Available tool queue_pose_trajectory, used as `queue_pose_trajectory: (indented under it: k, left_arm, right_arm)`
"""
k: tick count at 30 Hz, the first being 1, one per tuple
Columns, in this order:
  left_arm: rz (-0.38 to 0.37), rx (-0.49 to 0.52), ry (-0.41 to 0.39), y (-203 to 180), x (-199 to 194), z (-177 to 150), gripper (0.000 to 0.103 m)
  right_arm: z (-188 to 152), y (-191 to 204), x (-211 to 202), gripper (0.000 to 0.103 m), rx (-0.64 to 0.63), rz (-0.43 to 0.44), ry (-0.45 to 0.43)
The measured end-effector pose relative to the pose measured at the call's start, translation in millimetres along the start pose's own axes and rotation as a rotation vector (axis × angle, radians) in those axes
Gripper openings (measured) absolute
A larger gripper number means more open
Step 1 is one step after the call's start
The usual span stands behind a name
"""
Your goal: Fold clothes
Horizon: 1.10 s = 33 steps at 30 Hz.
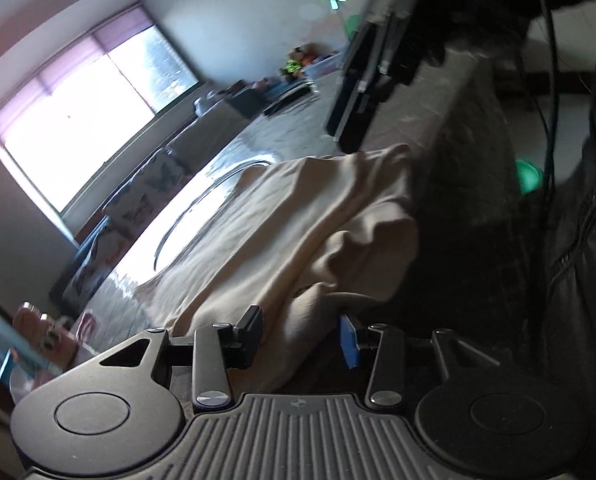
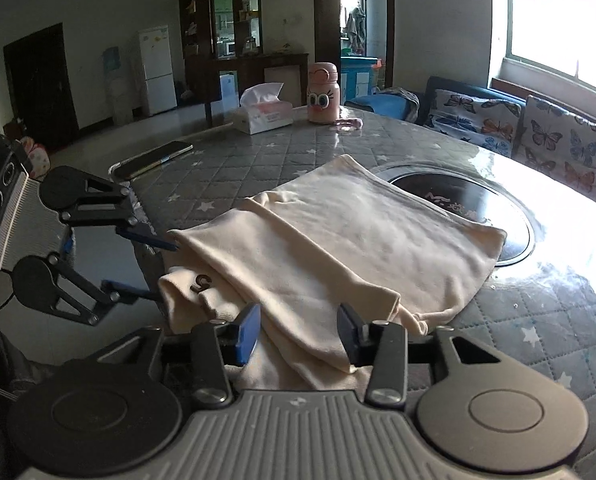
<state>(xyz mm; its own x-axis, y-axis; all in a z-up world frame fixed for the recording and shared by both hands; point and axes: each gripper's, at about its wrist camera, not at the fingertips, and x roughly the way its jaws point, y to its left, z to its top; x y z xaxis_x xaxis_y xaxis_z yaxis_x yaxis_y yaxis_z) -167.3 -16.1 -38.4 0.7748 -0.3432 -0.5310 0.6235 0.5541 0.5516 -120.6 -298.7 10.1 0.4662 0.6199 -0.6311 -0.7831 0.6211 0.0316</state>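
A cream garment (image 2: 337, 236) lies partly folded on the grey quilted table (image 2: 226, 184), its near end bunched and hanging over the table's near edge. It also shows in the left wrist view (image 1: 298, 220). My right gripper (image 2: 299, 334) is open, its jaws on either side of the garment's near fold. My left gripper (image 1: 301, 340) is open with the cloth's edge between its jaws; in the right wrist view it (image 2: 166, 270) sits at the garment's left corner, jaws apart.
A phone (image 2: 150, 160), a tissue box (image 2: 264, 114) and a pink bottle (image 2: 322, 94) stand on the far part of the table. A dark round inset (image 2: 457, 196) lies under the garment's far right. A butterfly-print sofa (image 2: 537, 136) runs along the right, under the window.
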Motion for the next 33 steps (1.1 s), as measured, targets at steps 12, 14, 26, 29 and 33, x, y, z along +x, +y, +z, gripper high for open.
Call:
queue_pose_trajectory:
  k: [12,14,26,29,33]
  left_arm:
    - [-0.006,-0.145,-0.053,31.1,6.1,18.1,0.009]
    - [-0.006,-0.219,-0.058,48.1,9.1,24.7,0.009]
    - [-0.037,-0.345,-0.084,94.7,27.5,40.5,0.009]
    - [-0.037,-0.346,-0.066,91.9,25.0,34.9,0.013]
    - [-0.017,-0.329,-0.044,79.9,14.2,23.6,0.032]
  right_arm:
    - [-3.2,11.8,-5.1,0.062,-0.073,0.007,0.006]
    - [-3.2,14.5,-5.3,0.065,-0.091,0.017,0.006]
    - [-1.2,18.9,30.6,0.041,-0.146,0.012,0.001]
    - [5.4,4.7,43.7,0.017,-0.054,0.033,0.024]
    - [15.9,-9.0,42.8,0.012,0.014,0.052,0.002]
